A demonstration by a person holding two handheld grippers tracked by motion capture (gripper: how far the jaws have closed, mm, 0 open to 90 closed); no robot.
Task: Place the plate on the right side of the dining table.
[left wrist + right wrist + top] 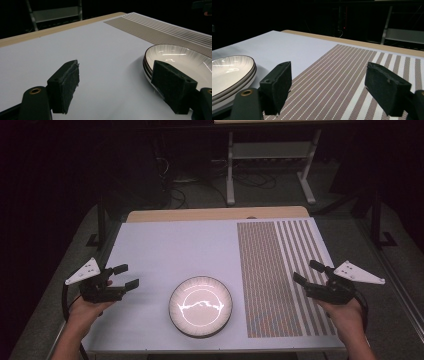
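White plates (200,306) w/ dark rims, white mat (170,250) w/ brown stripes, black grippers.

High view overhead; tool views low, near, share plates (175,58).

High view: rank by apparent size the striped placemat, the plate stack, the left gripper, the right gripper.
1. Striped placemat, clearly the largest.
2. Plate stack, a round footprint well below the placemat's.
3. Left gripper and right gripper: both jaws open and empty, alike in size, so not ranked against each other.
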